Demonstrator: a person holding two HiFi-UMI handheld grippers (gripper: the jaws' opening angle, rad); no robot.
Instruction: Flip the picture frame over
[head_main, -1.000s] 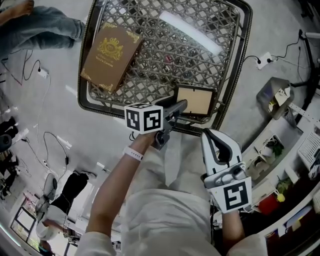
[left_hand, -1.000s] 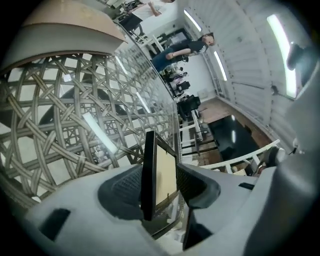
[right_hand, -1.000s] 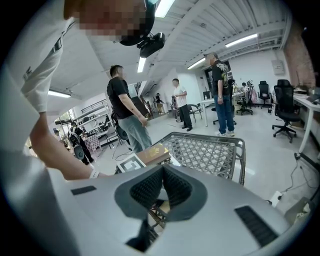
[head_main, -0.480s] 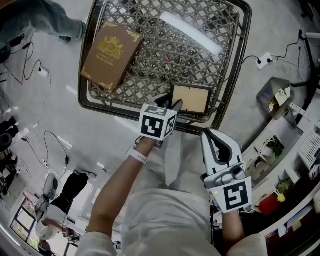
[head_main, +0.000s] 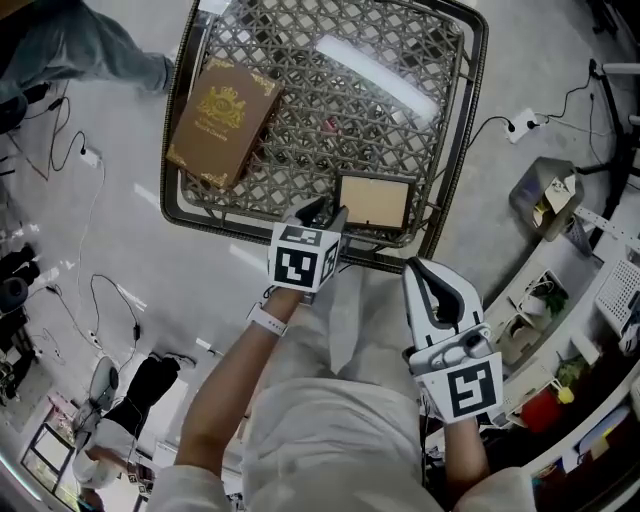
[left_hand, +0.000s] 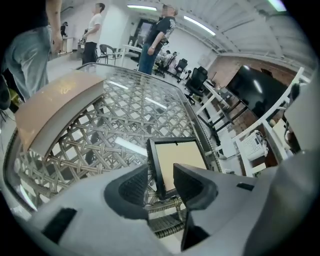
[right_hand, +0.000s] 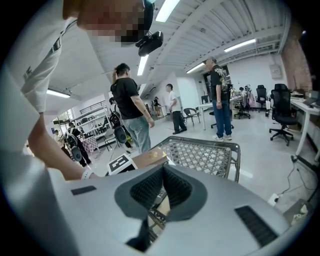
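Picture frame (head_main: 373, 200): it lies flat at the near right corner of the bench (head_main: 470, 120), just inside the rim, with a pale panel facing up. You cannot tell whether that panel is the front or the back.
Right tool (head_main: 428, 272): it is closest to you, held back by your body, with its jaws pressed together on nothing. From there it cannot help if the frame slides.
Left tool (head_main: 325, 213): its jaws have just been closing and stand apart. The frame's dark left edge is between them, and neither pad presses on it yet.
Risk at the grip: you are catching only a thin edge near one corner. If the pads close shallow, the frame will likely pivot or slip out as you lift.
Risk at the rim: the frame sits close to the near edge. A push instead of a pinch could send it off the bench to the floor.
Risk on the glass: the top looks smooth and hard, so a frame dropped mid-turn may skid or crack.
Brown box (head_main: 222, 120): it lies well apart at the far left, probably clear of the turn.
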